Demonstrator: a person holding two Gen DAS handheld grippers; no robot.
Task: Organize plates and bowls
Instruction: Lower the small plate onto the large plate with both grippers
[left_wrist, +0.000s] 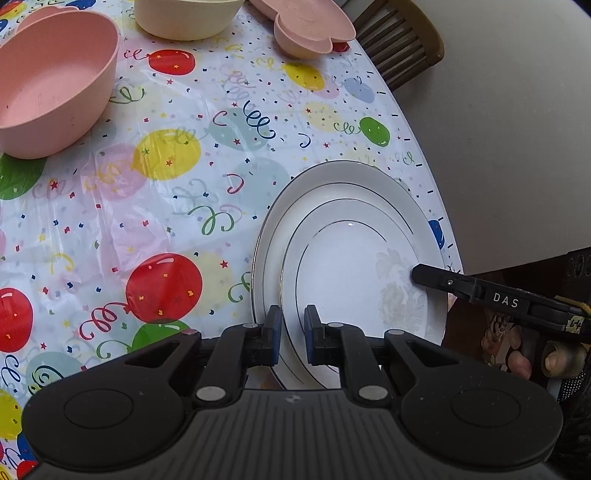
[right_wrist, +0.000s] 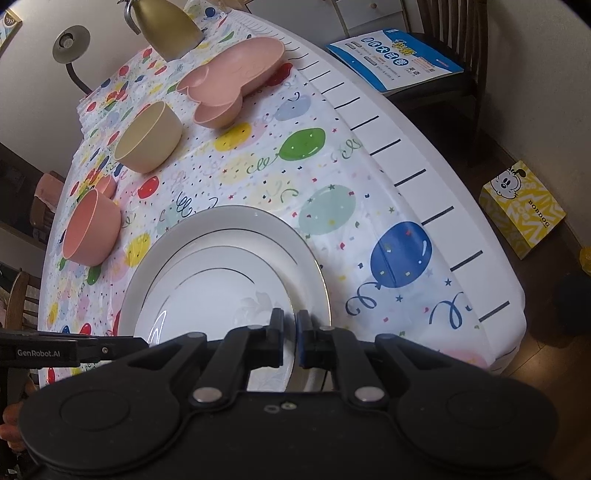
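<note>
Both grippers are on the plates now: left gripper (left_wrist: 292, 334) has its blue-padded fingers (left_wrist: 274, 325) narrowed around the near rim of the smaller white plate (left_wrist: 347, 273), while the right gripper (right_wrist: 290, 334) is pinched nearly closed on the opposite rim. That smaller plate sits nested on a larger white plate (right_wrist: 221, 221) near the edge of the balloon tablecloth (left_wrist: 177, 206). Farther out, a pink bowl (left_wrist: 51, 85), then a cream bowl (right_wrist: 149, 138), and beyond them a pink cloud-shaped dish (right_wrist: 236, 75). At the far end stands a gold jug (right_wrist: 166, 26).
</note>
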